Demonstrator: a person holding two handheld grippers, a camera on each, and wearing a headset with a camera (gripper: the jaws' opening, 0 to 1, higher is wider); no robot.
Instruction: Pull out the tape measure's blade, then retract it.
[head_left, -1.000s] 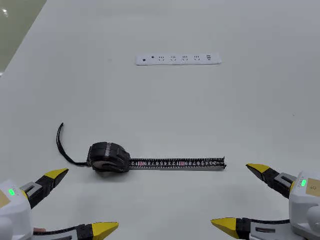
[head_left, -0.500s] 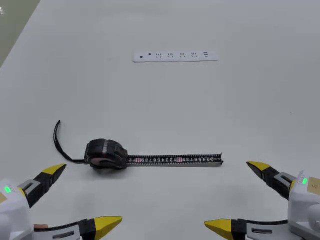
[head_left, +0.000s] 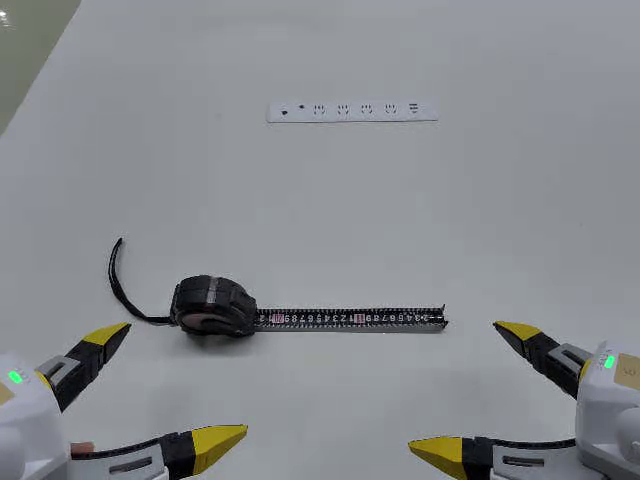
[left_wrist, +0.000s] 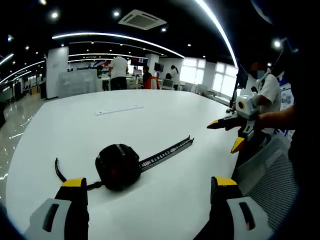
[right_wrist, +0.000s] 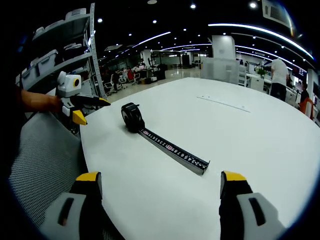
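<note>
The black tape measure sits on the white counter. Its blade is drawn out to the right and lies flat, and a dark strap curls off the case's left end. The left gripper hovers near the case and the right gripper near the blade's tip. Both have their jaws spread wide and hold nothing. A white power strip lies farther back.

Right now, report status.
Left gripper open, empty. Right gripper open, empty. Tape measure on table, blade out, untouched. Power strip beyond, not in the way.
</note>
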